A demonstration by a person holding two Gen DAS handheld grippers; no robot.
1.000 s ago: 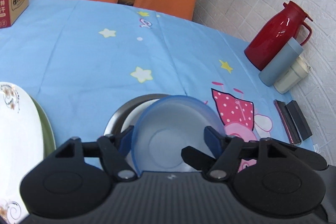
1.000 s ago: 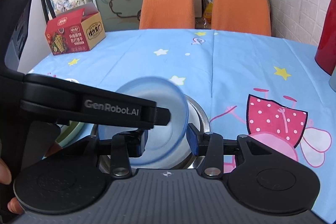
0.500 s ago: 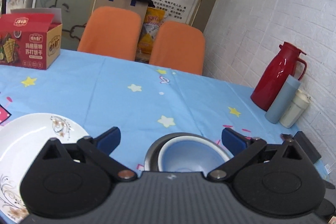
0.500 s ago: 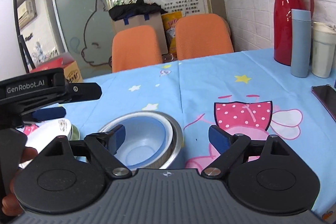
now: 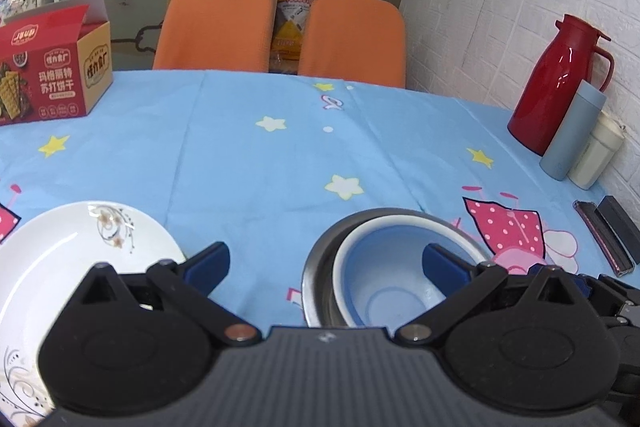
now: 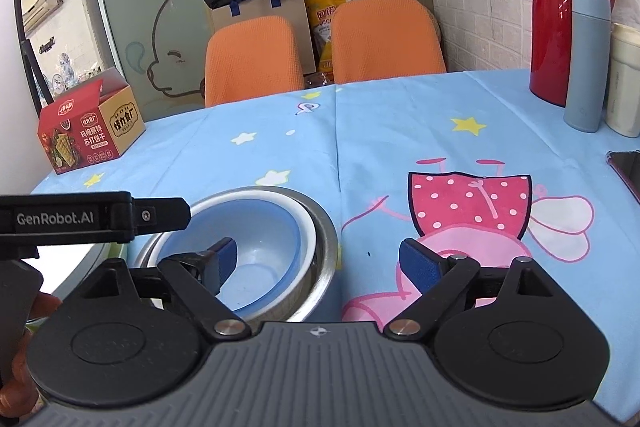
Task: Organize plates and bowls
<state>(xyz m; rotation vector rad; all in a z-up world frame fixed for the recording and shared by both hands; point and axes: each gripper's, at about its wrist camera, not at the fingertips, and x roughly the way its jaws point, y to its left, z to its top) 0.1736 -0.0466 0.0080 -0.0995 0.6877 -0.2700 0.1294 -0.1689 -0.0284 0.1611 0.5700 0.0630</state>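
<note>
A blue bowl [image 5: 394, 281] sits nested inside a white bowl [image 5: 400, 221], which sits inside a steel bowl [image 5: 320, 267] on the blue tablecloth. The same stack shows in the right wrist view: blue bowl [image 6: 264, 247], steel bowl [image 6: 326, 243]. A white floral plate [image 5: 64, 251] lies to the left, on top of a green plate [image 6: 116, 250]. My left gripper [image 5: 326, 265] is open and empty, just left of the bowls. My right gripper [image 6: 320, 263] is open and empty, above the stack's right rim.
A red snack box [image 5: 52, 75] stands at the far left. A red thermos [image 5: 556, 83], a grey-blue flask [image 5: 572, 131] and a cream cup [image 5: 596, 155] stand at the right by the wall. Dark flat cases [image 5: 608, 231] lie near the right edge. Two orange chairs [image 5: 216, 27] stand behind the table.
Both grippers opened and let go of the blue bowl, which now rests inside the white bowl. Both grippers then drew back and levelled out.
</note>
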